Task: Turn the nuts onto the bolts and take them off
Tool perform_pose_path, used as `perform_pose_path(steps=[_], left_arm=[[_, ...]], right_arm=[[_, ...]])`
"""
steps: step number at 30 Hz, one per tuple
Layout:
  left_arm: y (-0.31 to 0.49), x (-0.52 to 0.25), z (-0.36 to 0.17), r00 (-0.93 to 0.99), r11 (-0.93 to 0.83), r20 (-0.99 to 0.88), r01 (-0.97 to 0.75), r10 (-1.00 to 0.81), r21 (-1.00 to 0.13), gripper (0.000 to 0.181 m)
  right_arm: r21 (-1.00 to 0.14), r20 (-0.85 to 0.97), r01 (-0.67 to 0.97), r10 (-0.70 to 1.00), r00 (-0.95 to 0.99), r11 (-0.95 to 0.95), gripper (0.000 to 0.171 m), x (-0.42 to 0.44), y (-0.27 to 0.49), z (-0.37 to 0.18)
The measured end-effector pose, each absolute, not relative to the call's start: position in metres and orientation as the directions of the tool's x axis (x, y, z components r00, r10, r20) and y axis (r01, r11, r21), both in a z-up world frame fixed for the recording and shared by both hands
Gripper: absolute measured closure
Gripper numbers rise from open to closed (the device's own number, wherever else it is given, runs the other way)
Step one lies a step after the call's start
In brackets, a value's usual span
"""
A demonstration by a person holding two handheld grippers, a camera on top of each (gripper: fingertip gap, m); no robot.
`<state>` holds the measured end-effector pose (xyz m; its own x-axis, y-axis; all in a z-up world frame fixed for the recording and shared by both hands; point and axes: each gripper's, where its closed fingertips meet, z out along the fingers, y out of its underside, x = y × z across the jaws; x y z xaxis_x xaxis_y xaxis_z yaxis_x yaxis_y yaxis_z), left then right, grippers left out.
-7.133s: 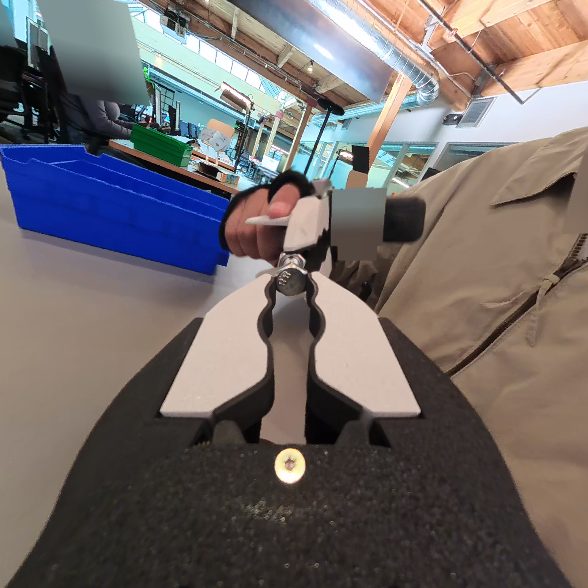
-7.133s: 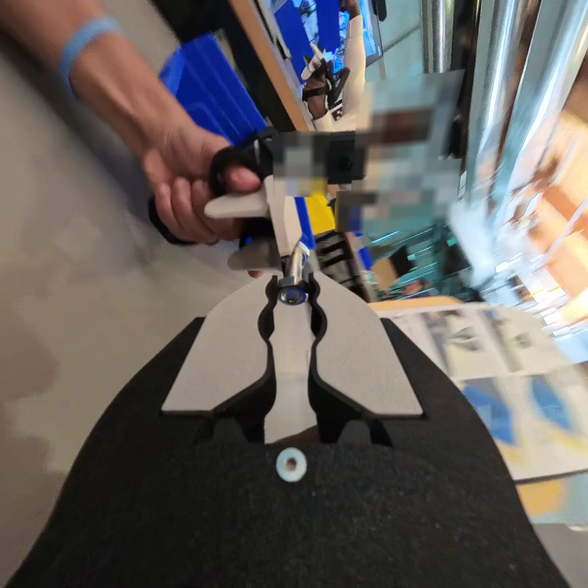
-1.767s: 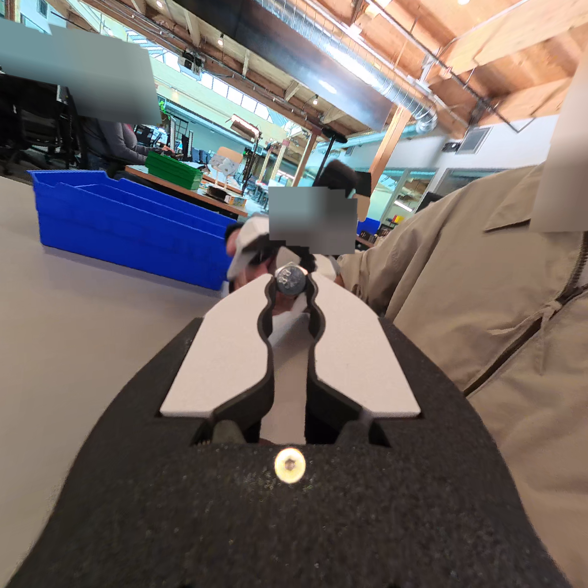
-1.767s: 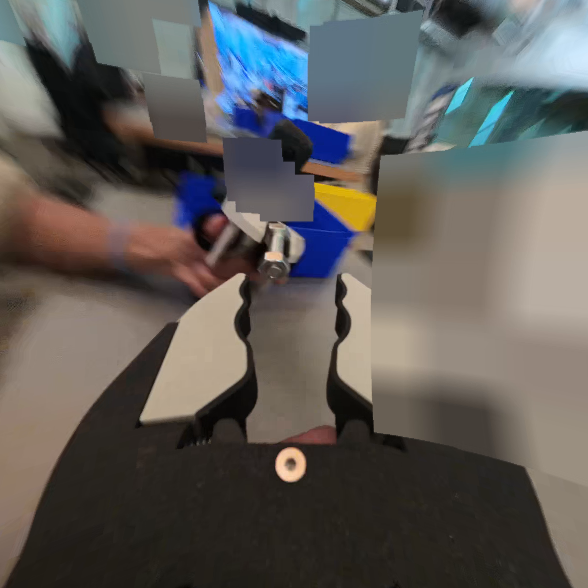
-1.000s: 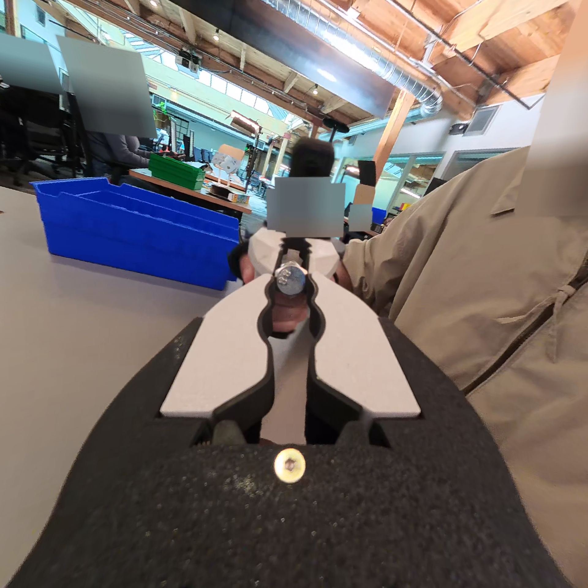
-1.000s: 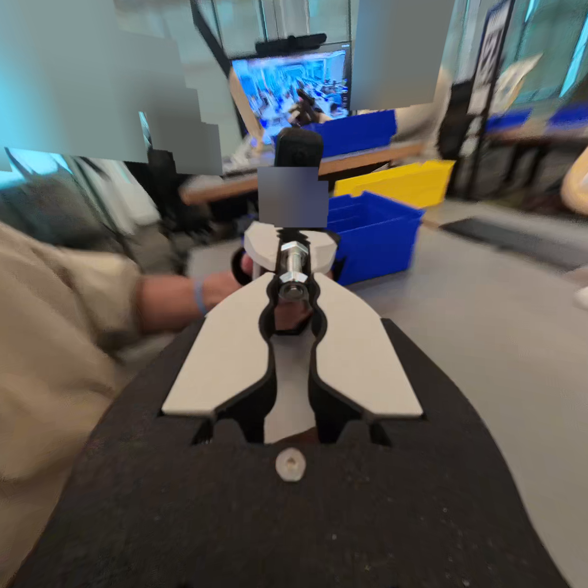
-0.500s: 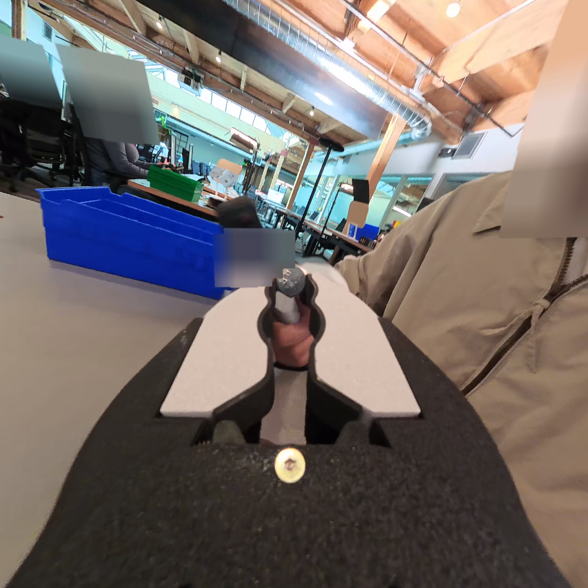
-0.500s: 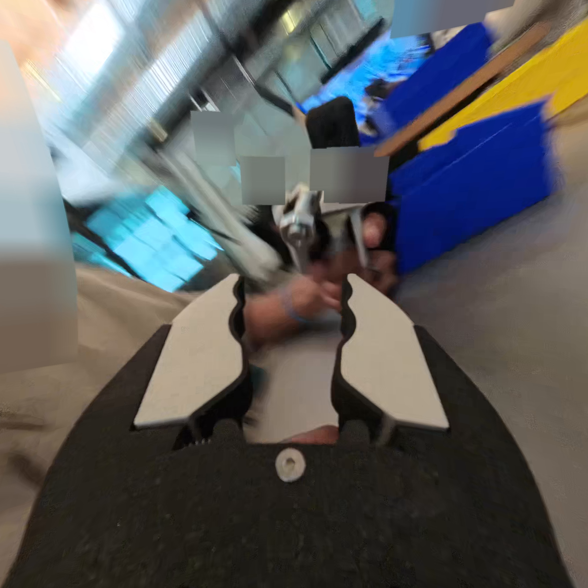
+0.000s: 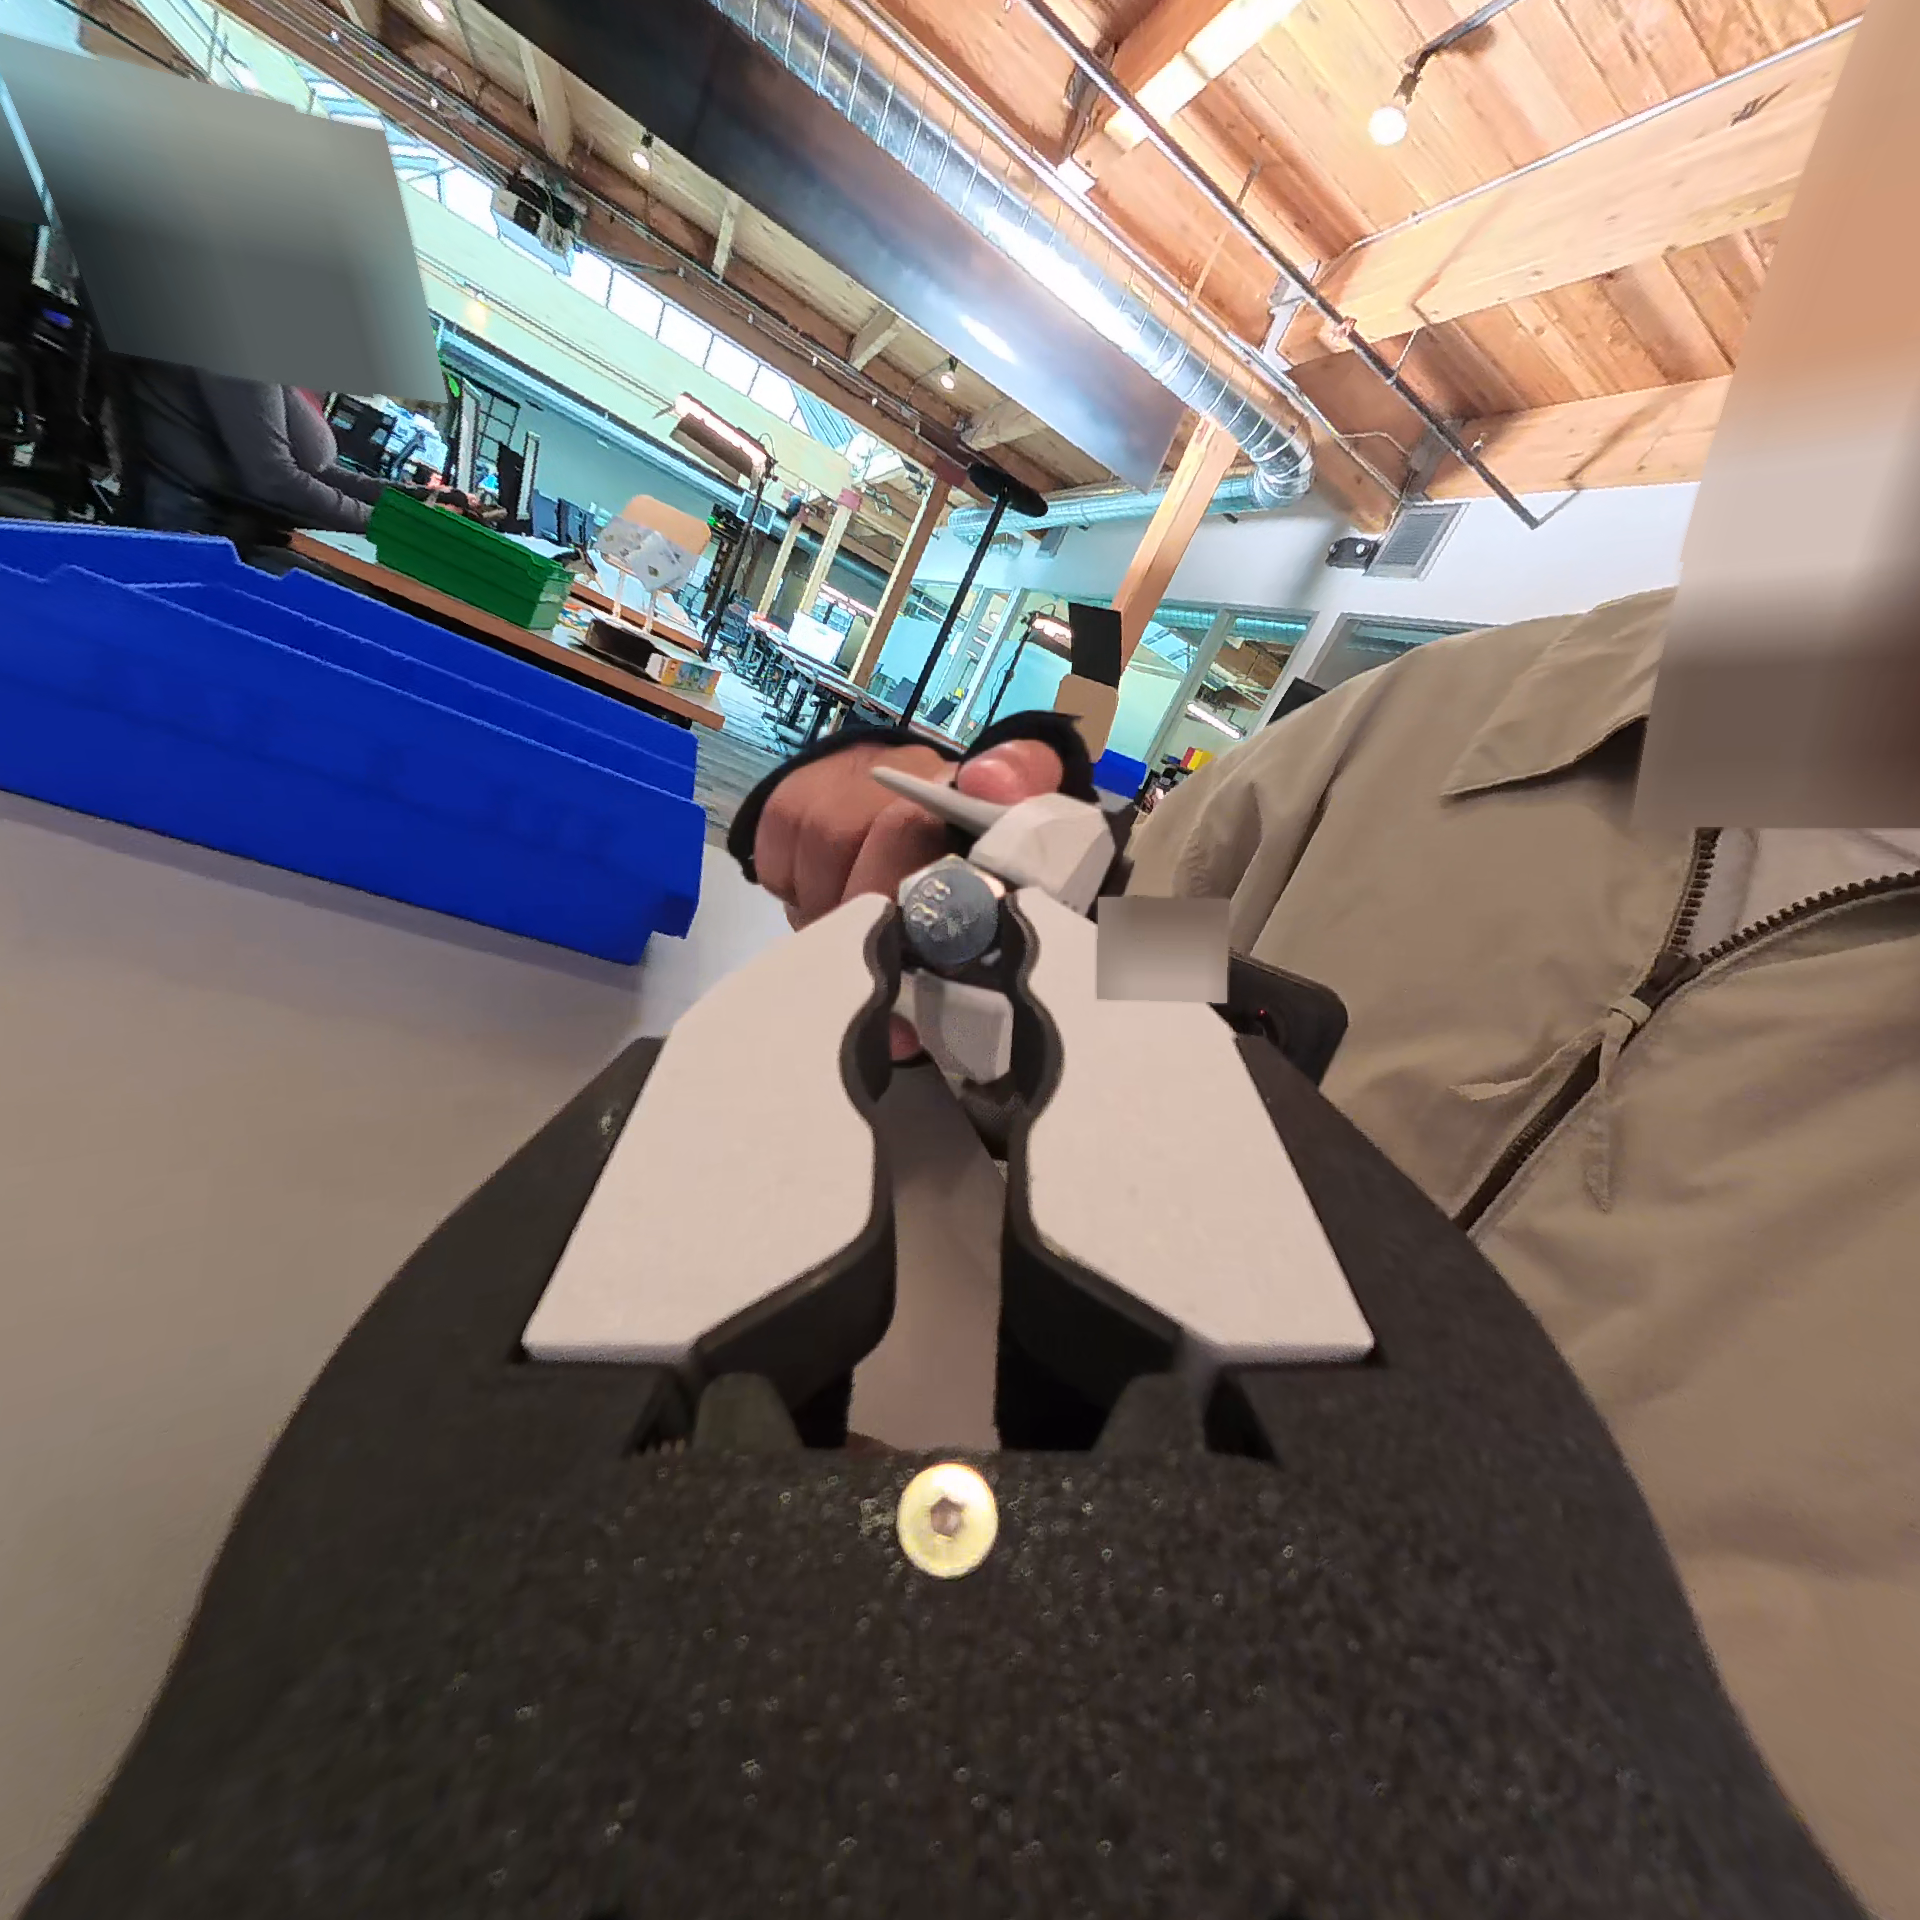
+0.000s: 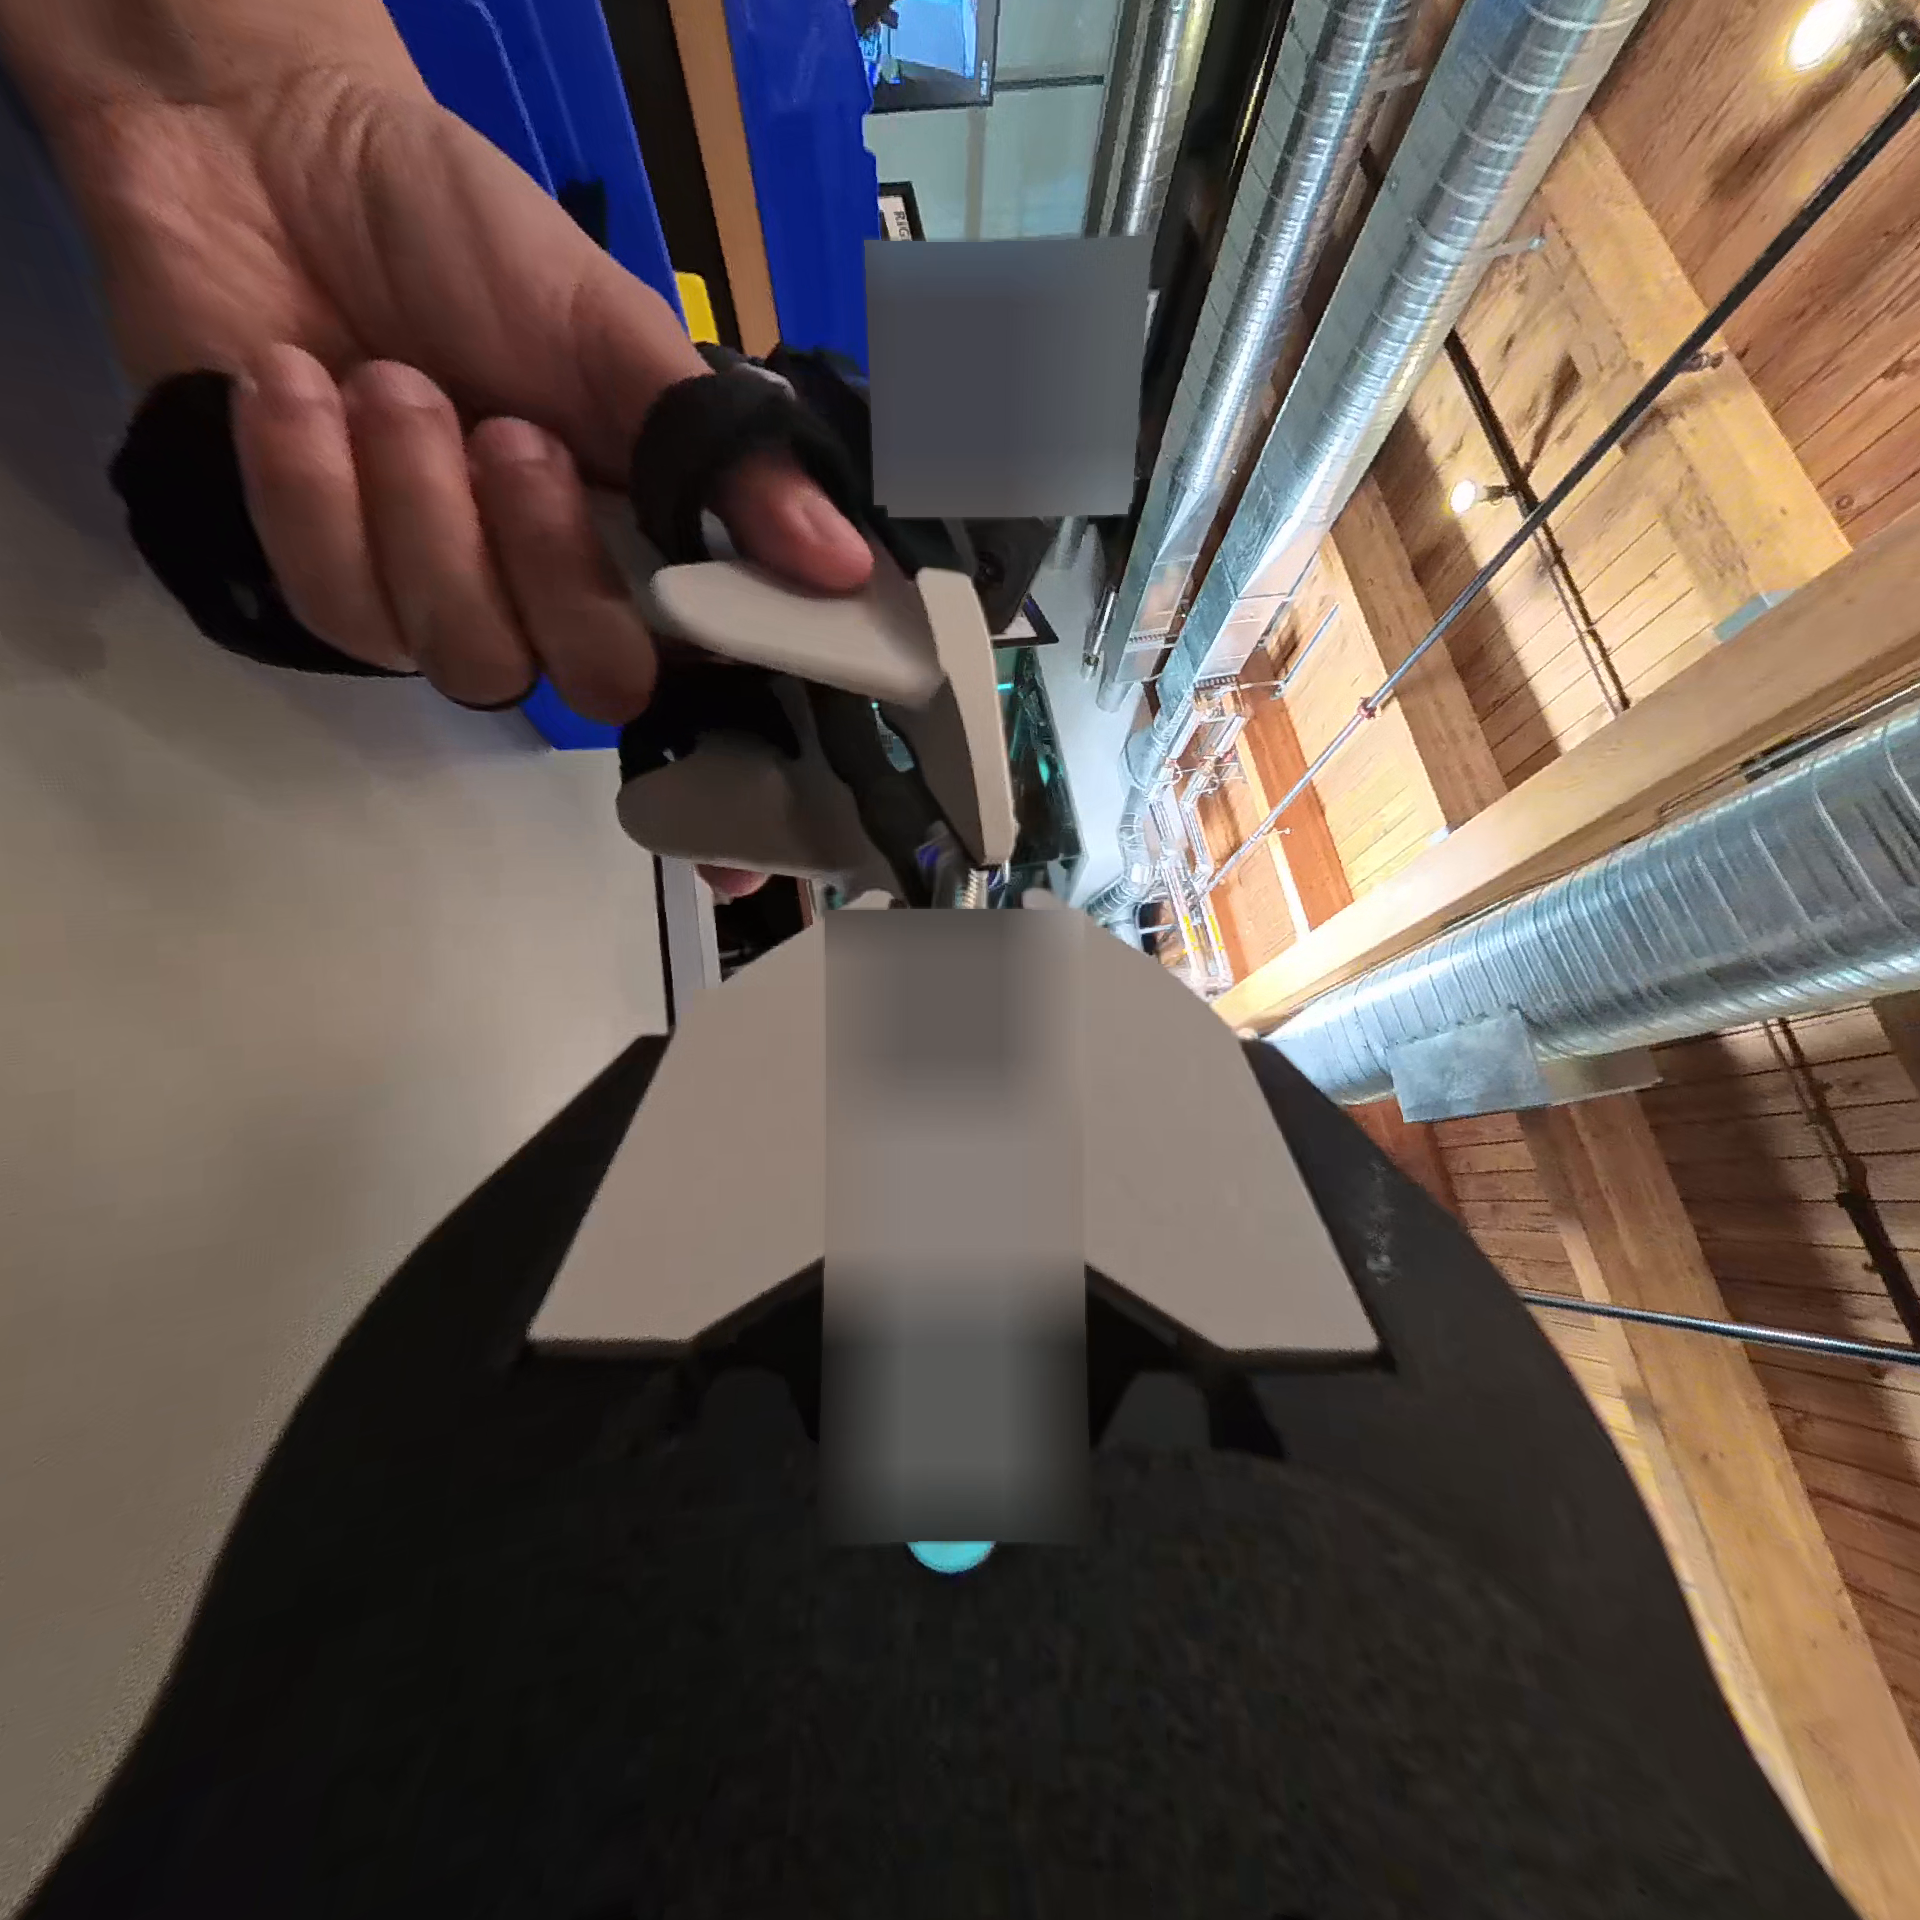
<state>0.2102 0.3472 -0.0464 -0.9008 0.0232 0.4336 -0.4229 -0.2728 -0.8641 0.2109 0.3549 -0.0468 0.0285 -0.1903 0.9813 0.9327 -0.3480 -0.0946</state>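
In the left wrist view my left gripper (image 9: 951, 935) is shut on the hex head of a steel bolt (image 9: 945, 912), held in the air above the table. The bolt's shaft points away toward my right gripper (image 9: 1039, 847), whose white fingers sit above and below it. In the right wrist view, rolled about a quarter turn, my right gripper (image 10: 956, 935) has its fingers drawn close together. A blur patch hides their tips and the nut. A bit of bolt thread (image 10: 968, 885) shows beyond the patch, leading into the left gripper (image 10: 935, 831).
A grey table (image 9: 260, 1039) lies below, with a long blue bin (image 9: 312, 707) at the far left. The person's beige jacket (image 9: 1558, 987) fills the right side. A hand (image 10: 364, 364) holding the left gripper is close in front of the right one. Left and right tips are no more than a few centimetres apart.
My right gripper let go of the nut, opened, rolled about a quarter turn and has closed in again at the bolt. My left gripper kept hold of the bolt and tilted up a little.
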Motion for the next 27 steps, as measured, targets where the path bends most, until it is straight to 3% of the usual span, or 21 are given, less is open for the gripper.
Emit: perform_pose_path(steps=[2, 5, 8, 10, 12, 15, 19, 21, 24, 27], left_arm=[[0.348, 0.211, -0.046, -0.903, -0.273, 0.428, -0.416, 0.016, -0.867, 0.164], [0.347, 0.208, -0.045, -0.921, -0.256, 0.391, -0.375, -0.009, -0.891, 0.164], [0.347, 0.207, -0.044, -0.931, -0.238, 0.363, -0.343, -0.042, -0.909, 0.164], [0.347, 0.208, -0.045, -0.934, -0.227, 0.351, -0.329, -0.062, -0.917, 0.164], [0.346, 0.210, -0.047, -0.935, -0.215, 0.344, -0.321, -0.081, -0.922, 0.164], [0.345, 0.211, -0.051, -0.937, -0.198, 0.333, -0.309, -0.107, -0.930, 0.164], [0.341, 0.210, -0.058, -0.945, -0.139, 0.299, -0.281, -0.136, -0.950, 0.164], [0.338, 0.211, -0.061, -0.946, -0.120, 0.290, -0.274, -0.147, -0.954, 0.164], [0.333, 0.210, -0.066, -0.944, -0.109, 0.298, -0.284, -0.145, -0.953, 0.164], [0.336, 0.212, -0.064, -0.937, -0.141, 0.324, -0.306, -0.130, -0.942, 0.164]], right_arm=[[-0.149, 0.979, 0.932, -0.181, 0.092, -0.331, 0.154, 0.212, 0.355, -0.045], [-0.463, 0.885, 0.855, -0.174, 0.431, -0.235, 0.154, 0.210, 0.355, -0.044], [-0.865, 0.500, 0.491, -0.111, 0.859, -0.100, 0.153, 0.209, 0.355, -0.045], [-0.989, 0.143, 0.143, -0.015, 0.990, -0.027, 0.154, 0.209, 0.355, -0.046], [-0.978, -0.207, -0.209, 0.102, 0.973, 0.013, 0.154, 0.210, 0.354, -0.046], [-0.768, -0.617, -0.640, 0.255, 0.744, 0.007, 0.154, 0.214, 0.353, -0.046], [-0.346, -0.874, -0.930, 0.405, 0.270, -0.125, 0.157, 0.218, 0.348, -0.048], [-0.163, -0.889, -0.969, 0.454, 0.064, -0.184, 0.159, 0.219, 0.346, -0.049], [-0.306, -0.865, -0.944, 0.451, 0.221, -0.123, 0.163, 0.214, 0.345, -0.050], [-0.537, -0.780, -0.843, 0.398, 0.483, -0.029, 0.138, 0.217, 0.340, -0.043]])
